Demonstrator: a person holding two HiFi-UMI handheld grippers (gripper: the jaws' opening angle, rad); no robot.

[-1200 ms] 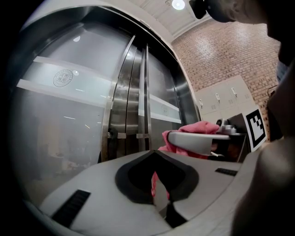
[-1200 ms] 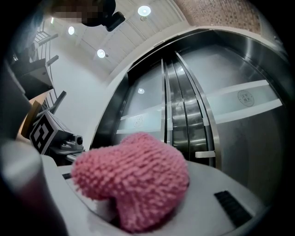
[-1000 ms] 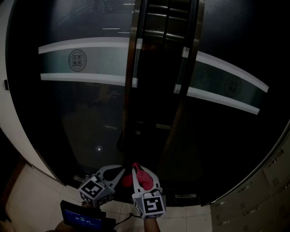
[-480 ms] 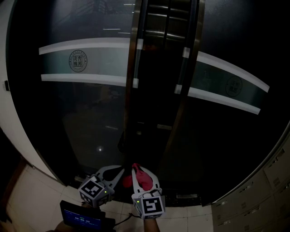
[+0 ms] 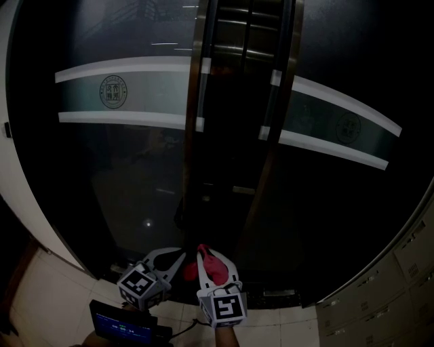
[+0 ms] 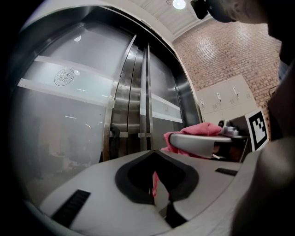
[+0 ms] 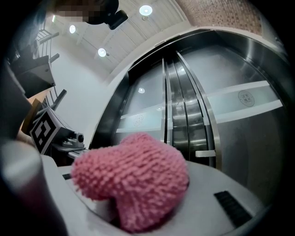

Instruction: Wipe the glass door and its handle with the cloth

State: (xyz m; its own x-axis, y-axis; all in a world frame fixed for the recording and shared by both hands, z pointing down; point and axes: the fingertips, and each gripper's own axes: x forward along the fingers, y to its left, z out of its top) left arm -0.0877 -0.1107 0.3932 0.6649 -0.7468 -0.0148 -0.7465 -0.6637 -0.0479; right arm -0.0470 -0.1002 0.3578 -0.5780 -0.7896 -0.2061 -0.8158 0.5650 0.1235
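As it stands: approach phase, no wiping contact. Both tools hang low in front of the door, and neither touches glass or handle.
Right hand-held gripper (image 5: pixel 214 259): jaws clamped on the cloth (image 7: pixel 131 177), a pink nubby wad that bulges out past the jaws.
Left hand-held gripper (image 5: pixel 178 257): jaws brought together with nothing gripped, as far as I can tell. A pink sliver shows through the slit in its own view, probably the cloth in the other tool just beside it.
Glass door (image 5: pixel 122 183): dark, two leaves with steel frames meeting at the centre. It stands upright ahead of both tools, and the glass reflects room lights.
Handle (image 5: pixel 202 95): vertical steel bar on the left leaf, with a matching bar on the right leaf. Both sit well above the tools.
Frosted band (image 5: pixel 146 95): runs across both leaves at handle height, round logo (image 5: pixel 113 89) on the left.
Next move, my read: raise the right tool and press the cloth wad flat to the glass. Keep the hard jaw tips off the pane so only fabric drags.
Risk: the wad is small, so the jaw edge could scrape the glass if the angle is off.
Floor (image 5: pixel 41 298): pale tile, seen below the door.
Room: brick wall (image 6: pixel 230 50) and lockers (image 5: pixel 407 271) to the right, white ceiling with round lights (image 7: pixel 146 10).
Screen device (image 5: pixel 125 329): at the bottom edge near the left tool, purpose unclear.
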